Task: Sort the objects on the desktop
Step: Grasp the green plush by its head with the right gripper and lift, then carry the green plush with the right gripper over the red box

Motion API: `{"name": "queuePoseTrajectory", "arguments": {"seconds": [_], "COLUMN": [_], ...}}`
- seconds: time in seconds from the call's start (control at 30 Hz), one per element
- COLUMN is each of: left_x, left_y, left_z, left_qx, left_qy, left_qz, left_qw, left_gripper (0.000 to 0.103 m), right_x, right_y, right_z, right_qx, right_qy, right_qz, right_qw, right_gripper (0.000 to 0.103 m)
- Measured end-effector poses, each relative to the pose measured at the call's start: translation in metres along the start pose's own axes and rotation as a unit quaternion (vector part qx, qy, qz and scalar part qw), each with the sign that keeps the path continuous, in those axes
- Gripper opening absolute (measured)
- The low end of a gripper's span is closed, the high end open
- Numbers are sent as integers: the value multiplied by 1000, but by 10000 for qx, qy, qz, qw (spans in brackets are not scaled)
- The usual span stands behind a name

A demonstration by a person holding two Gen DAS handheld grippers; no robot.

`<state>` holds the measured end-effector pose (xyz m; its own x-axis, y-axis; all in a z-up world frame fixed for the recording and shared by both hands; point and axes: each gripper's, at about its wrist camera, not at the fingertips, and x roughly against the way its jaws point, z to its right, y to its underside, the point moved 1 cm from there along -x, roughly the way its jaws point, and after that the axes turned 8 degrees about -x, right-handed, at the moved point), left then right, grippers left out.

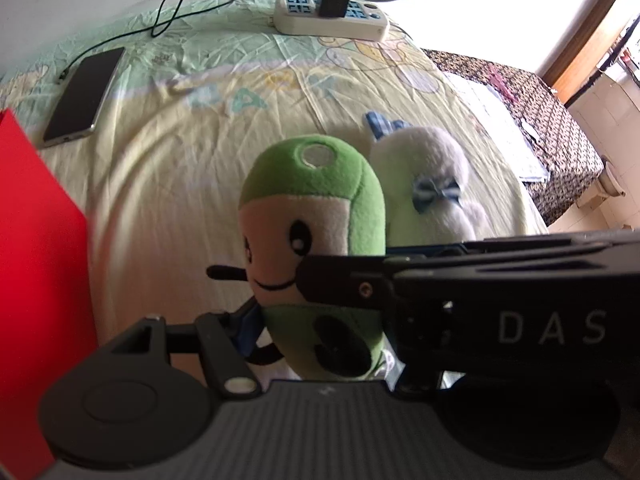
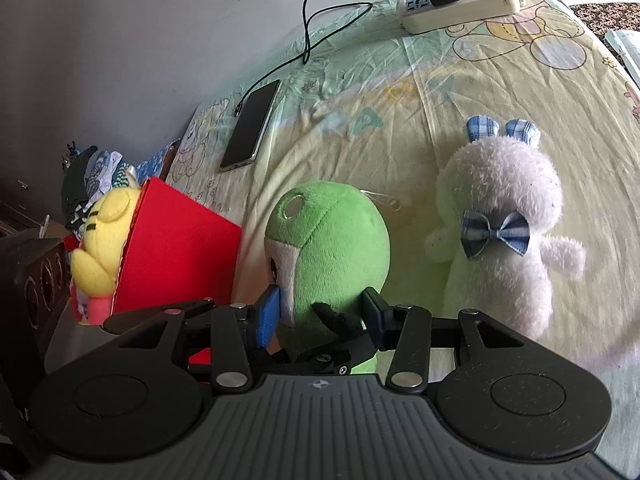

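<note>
The right gripper has its blue pads pressed on either side of the green plush, low on its body, gripping it. The left gripper is in there too: one blue finger shows at the plush's left flank, but the other side is covered by the right gripper's black body crossing the view, so whether it is clamped I cannot tell.

Room to move is tight. The red box stands just left of the green plush, its wall nearly at the left pad, with a yellow plush at its near edge. The white plush lies just right, close but apart in the right wrist view. Beyond them the sheet is open up to the phone and the power strip at the wall; the bed's right edge drops off past the white plush.

The green plush is a rounded, bean-shaped toy: green hood with a pale round patch on top, white face with stitched black eyes and smile, thin black limbs. It sits upright on the sheet between box and white plush.
</note>
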<state>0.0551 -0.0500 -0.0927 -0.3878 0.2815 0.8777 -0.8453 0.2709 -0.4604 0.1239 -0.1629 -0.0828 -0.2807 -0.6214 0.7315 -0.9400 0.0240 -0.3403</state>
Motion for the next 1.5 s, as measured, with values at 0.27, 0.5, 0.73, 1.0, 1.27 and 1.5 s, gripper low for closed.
{"name": "queuePoseTrajectory", "arguments": {"seconds": [0.27,0.5,0.73,1.0,1.27,1.5], "left_x": [19,46,83,133,186,227], "left_y": [36,62,92,121,144,156], "left_z": [10,17,-4,-36,-76,-106], "left_qx": [-34,-676,-1030,-1423,-1485,-1349], "left_qy": [184,212,427,682,821,716], "left_qz": [-139,-114,-72,-17,305,689], "left_qw": [9997,9974,9937,9875,9850,9859], "left_gripper": [60,60,60,59,59,59], "right_x": [12,26,32,38,46,49], "right_y": [37,66,97,126,145,151], "right_z": [-13,-30,-66,-113,-166,-209], "right_qx": [170,51,-8,59,429,633], "right_qy": [101,116,96,-96,-400,-763], "right_qz": [-106,-84,-112,-216,-160,-94], "right_qw": [9997,9999,9999,9997,9981,9950], "right_gripper": [47,47,47,45,42,41]}}
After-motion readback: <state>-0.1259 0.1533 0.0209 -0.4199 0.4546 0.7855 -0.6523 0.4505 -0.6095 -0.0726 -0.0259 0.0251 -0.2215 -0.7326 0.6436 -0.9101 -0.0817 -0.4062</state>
